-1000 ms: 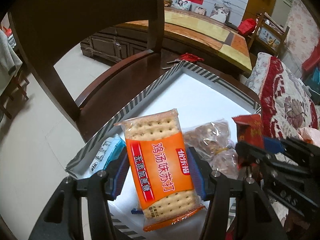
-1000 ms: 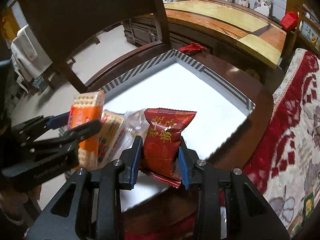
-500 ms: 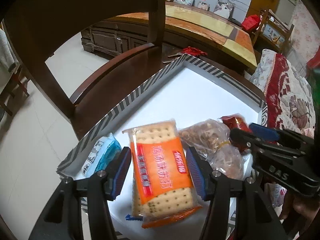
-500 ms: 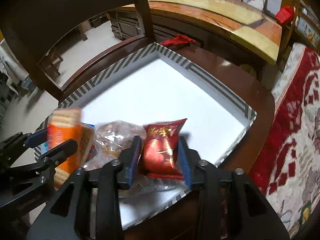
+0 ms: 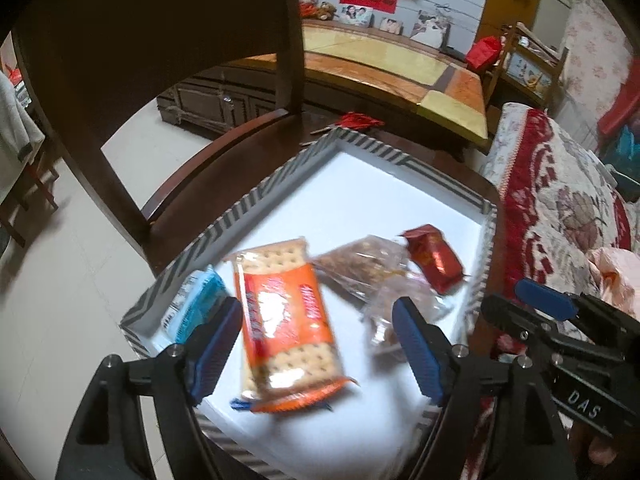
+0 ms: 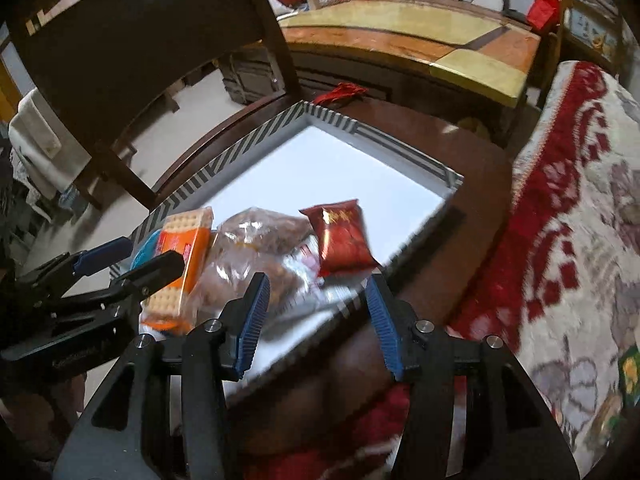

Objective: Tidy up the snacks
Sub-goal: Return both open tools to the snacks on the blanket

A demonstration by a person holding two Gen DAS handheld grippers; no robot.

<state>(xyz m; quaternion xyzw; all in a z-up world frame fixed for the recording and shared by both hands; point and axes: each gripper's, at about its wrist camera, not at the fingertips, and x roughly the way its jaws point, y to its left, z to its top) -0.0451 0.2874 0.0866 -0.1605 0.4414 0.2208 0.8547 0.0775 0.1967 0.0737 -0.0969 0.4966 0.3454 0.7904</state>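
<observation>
A white tray with a striped rim (image 5: 256, 196) (image 6: 240, 144) sits on a dark wooden chair seat. In it lie an orange cracker pack (image 5: 286, 322) (image 6: 182, 264), a clear bag of brown snacks (image 5: 368, 268) (image 6: 256, 248), a red snack packet (image 5: 434, 258) (image 6: 344, 240) and a blue packet (image 5: 192, 308). My left gripper (image 5: 316, 350) is open, its jaws standing either side of the cracker pack without holding it. My right gripper (image 6: 318, 320) is open and empty just in front of the red packet, at the tray's near edge.
The chair back (image 5: 160, 40) rises behind the tray on the left. A red floral blanket (image 6: 568, 216) lies to the right. A low wooden table (image 5: 384, 64) stands beyond the chair, with a red object (image 5: 360, 120) behind the tray.
Both grippers opened and pulled back. The cracker pack and the red packet were let go and now lie in the tray next to the clear bag.
</observation>
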